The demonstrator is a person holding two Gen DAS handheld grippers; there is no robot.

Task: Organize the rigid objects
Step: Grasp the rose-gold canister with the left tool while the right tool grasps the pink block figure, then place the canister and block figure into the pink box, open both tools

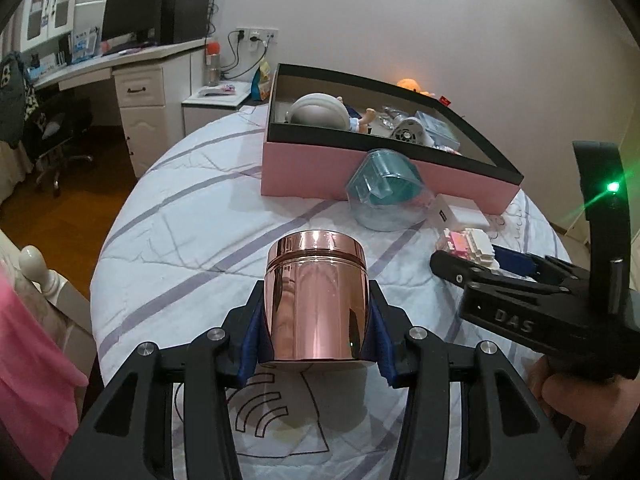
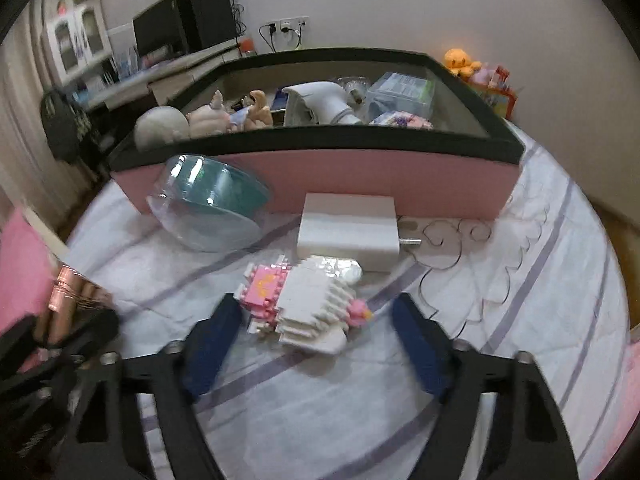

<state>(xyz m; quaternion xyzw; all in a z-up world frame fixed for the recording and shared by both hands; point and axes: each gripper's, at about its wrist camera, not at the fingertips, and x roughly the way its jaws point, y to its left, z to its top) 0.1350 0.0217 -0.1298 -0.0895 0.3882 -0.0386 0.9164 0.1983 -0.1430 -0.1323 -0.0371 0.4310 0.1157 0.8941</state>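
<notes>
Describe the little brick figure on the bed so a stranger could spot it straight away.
Find the pink box with the black rim on the striped bedsheet. In front of it lies a white charger block, and just nearer than that, between the right claw's blue fingers, lies the brick figure. It alone is knobbly, white with pink patches.

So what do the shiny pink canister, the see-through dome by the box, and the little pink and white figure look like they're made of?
Rose-gold canister: probably polished metal or metallised plastic; mirror-like reflections, seam below the lid.
Clear dome: thin transparent plastic with glossy highlights, a teal insert showing through.
Pink and white figure: small hard plastic building bricks; stepped, studded edges, slight sheen.
</notes>
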